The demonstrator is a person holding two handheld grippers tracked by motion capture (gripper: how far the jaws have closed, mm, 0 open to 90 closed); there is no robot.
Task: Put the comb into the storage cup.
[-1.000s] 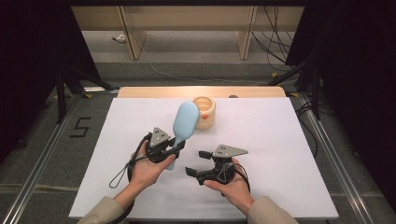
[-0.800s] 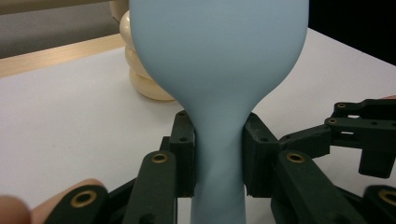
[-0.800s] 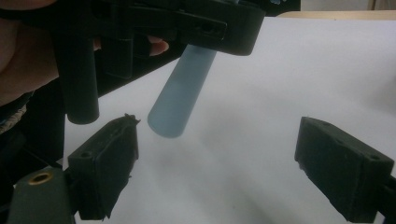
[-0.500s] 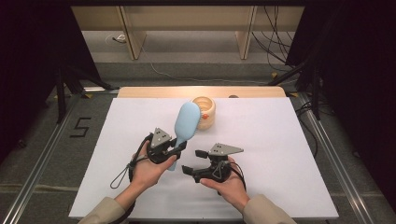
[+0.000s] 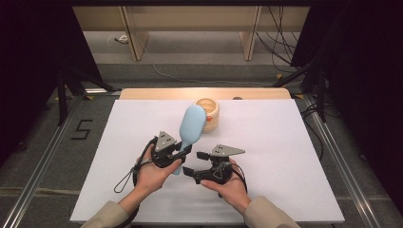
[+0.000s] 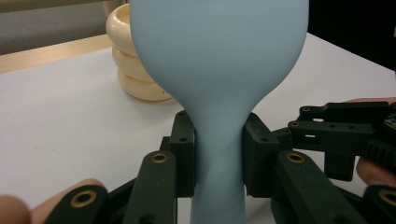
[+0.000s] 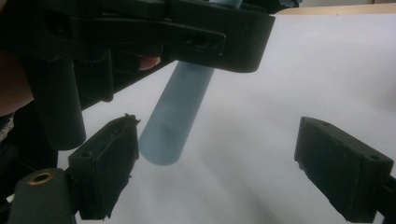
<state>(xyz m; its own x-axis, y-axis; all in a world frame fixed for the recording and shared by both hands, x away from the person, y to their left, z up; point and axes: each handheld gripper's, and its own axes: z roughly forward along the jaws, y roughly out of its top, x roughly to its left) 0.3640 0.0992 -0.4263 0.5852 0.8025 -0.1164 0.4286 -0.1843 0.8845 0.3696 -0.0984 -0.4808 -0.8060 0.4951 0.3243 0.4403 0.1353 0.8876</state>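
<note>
1. High view: the left gripper (image 5: 184,151) clamps the neck of a pale blue hairbrush (image 5: 191,126), whose head tilts up and away over the white table (image 5: 285,142) toward a cream ringed cup (image 5: 210,112). The right gripper (image 5: 194,164) sits just beside the brush handle's end, jaws spread.
2. Left gripper view: both black jaws press the narrow neck of the hairbrush (image 6: 219,70) from either side; the cream ringed cup (image 6: 128,60) stands behind it on the table.
3. Right gripper view: the jaws stand wide apart with nothing between them; the round handle end of the hairbrush (image 7: 175,116) hangs near the left jaw, under the left gripper's body.
</note>
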